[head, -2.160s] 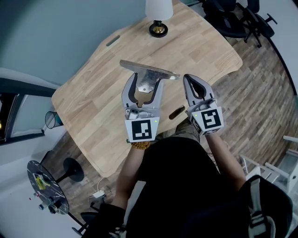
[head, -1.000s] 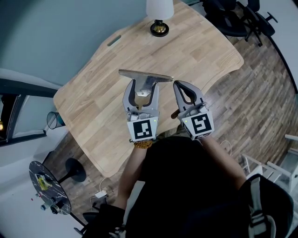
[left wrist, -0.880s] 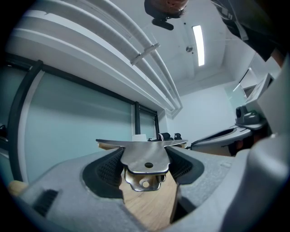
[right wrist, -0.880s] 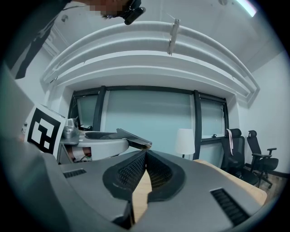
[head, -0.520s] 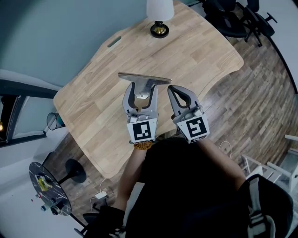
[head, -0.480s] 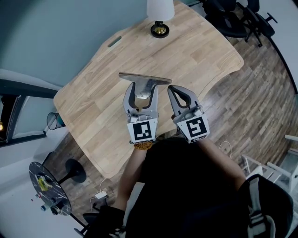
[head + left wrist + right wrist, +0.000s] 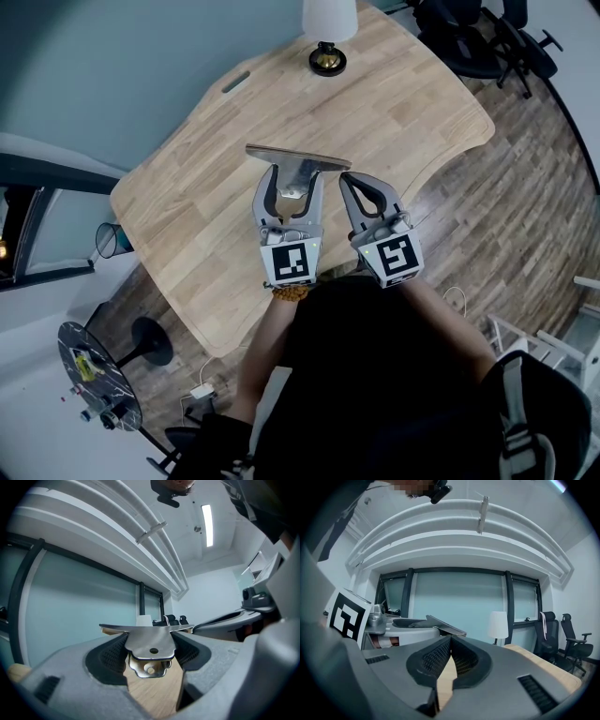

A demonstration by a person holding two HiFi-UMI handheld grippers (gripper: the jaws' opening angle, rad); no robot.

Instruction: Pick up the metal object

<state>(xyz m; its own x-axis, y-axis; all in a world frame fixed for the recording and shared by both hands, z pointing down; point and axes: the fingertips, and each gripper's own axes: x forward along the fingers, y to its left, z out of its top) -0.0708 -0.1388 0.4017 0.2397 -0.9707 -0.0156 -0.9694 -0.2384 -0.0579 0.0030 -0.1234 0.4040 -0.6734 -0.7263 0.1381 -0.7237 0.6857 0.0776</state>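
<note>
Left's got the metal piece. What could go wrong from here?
1. Left gripper clamps the metal piece only by its narrow stem. The wide bar overhangs the jaws, so it might pivot or slip.
2. Right gripper, shut and empty, sits close beside it. A sideways move could knock the bar's end.

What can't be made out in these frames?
- Head view: top of the lamp shade, cut off by the upper edge.
- Head view: lower end of the metal object, covered by the left gripper clamped on it.
- Head view: small items on the dark round surface, too small to identify.
- Right gripper view: most of the metal object, behind the left gripper; the right gripper is shut, empty.
</note>
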